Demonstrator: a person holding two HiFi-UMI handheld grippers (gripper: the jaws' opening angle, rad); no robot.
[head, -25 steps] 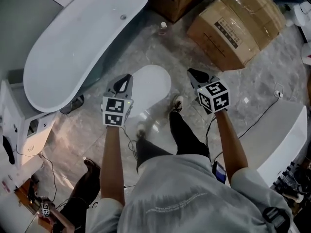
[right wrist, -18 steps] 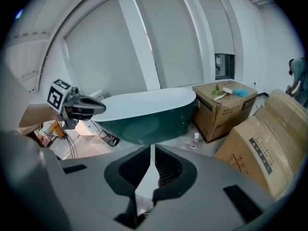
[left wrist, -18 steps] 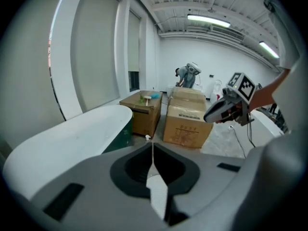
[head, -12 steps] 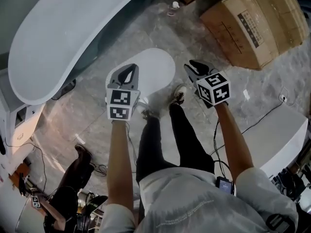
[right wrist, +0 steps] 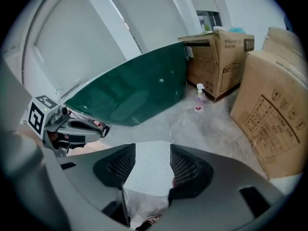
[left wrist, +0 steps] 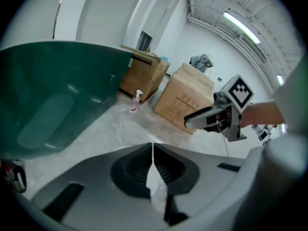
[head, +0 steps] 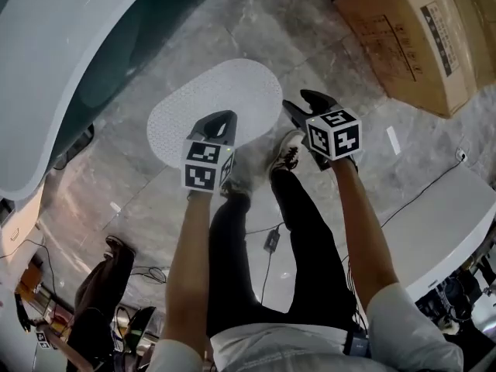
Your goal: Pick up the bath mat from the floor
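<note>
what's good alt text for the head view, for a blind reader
Looking steeply down, a person holds a left claw and right claw above a white oval bath mat lying flat on a grey stone floor. The right claw's jaws are opening, empty; a bathtub is upper left, a cardboard box upper right.

The bath mat [head: 225, 95] lies on the floor [head: 310, 49] between bathtub [head: 62, 53] and cardboard box [head: 411, 33].

Matt, dotted bath mat [head: 209, 103] — glossy stone floor [head: 325, 68]
</note>
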